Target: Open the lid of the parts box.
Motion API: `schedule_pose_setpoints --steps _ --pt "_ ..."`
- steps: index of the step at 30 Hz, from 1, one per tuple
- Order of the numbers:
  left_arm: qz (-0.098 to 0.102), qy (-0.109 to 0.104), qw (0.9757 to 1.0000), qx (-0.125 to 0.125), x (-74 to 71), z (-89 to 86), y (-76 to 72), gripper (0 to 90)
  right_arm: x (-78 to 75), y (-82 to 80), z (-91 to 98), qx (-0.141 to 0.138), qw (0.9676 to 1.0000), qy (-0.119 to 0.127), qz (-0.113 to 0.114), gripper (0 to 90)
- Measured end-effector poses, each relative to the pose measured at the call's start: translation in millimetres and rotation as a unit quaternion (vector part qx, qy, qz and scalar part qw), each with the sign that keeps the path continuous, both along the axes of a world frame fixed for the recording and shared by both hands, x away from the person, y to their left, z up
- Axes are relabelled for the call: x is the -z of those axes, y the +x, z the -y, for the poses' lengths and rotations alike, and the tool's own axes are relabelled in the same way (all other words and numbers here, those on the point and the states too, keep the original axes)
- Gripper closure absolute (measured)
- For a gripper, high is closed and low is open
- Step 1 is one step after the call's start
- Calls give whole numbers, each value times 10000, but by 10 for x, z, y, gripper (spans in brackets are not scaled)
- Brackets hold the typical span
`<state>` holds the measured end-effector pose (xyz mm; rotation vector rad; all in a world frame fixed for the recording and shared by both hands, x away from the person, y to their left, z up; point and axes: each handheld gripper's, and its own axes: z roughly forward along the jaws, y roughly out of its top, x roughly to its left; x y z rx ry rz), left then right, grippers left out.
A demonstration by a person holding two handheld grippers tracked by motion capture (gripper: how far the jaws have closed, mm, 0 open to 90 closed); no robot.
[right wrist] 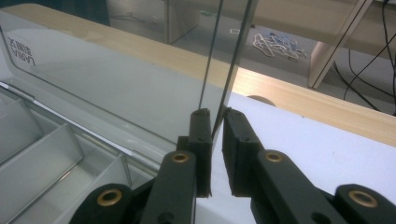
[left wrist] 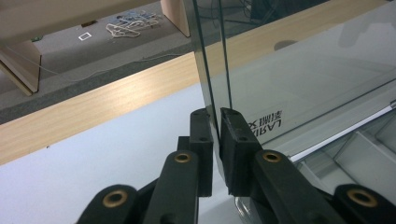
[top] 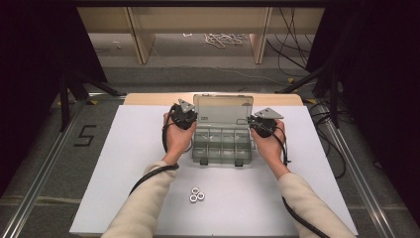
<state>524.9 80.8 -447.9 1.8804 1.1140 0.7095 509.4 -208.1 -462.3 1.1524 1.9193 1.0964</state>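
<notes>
Nuts [top: 197, 195] in high view; gripper views: lid [left wrist: 299, 79] edges pinched.

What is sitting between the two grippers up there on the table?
The clear plastic compartment box, its lid raised. In the high view the left gripper pinches the lid's left edge and the right gripper its right edge.
</notes>
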Motion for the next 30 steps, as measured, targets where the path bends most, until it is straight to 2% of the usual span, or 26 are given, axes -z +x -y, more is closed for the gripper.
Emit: schedule_pose_setpoints --steps 2,3,4,12,13,18,20,23,24,30 --pt "-13 10 10000 -11 12 2 3 831 3 3 6 -11 10000 -20 -19 826" --pt "-106 211 9997 83 3 -28 3 831 6 0 3 -11 10000 -11 -56 826" --pt "-109 208 9997 79 8 -26 5 831 15 9 5 7 10000 -46 34 826" --pt "-216 241 9994 75 36 -23 17 832 30 18 7 20 10000 -71 -26 825" --pt "-227 249 9994 80 38 -24 19 831 31 15 0 7 9999 -24 -99 825" --pt "-291 224 9993 62 58 -22 31 831 36 21 -4 42 9999 -28 -118 823" --pt "-310 241 9992 60 66 -21 38 831 47 31 7 17 10000 -74 -53 822" --pt "-345 281 9990 79 74 -20 41 829 53 32 -1 11 9999 -12 -125 820" --pt "-349 288 9990 75 79 -17 41 829 56 32 4 18 9999 -72 -110 819" --pt "-434 290 9986 79 98 -14 51 827 76 35 2 0 9998 -67 -208 817"
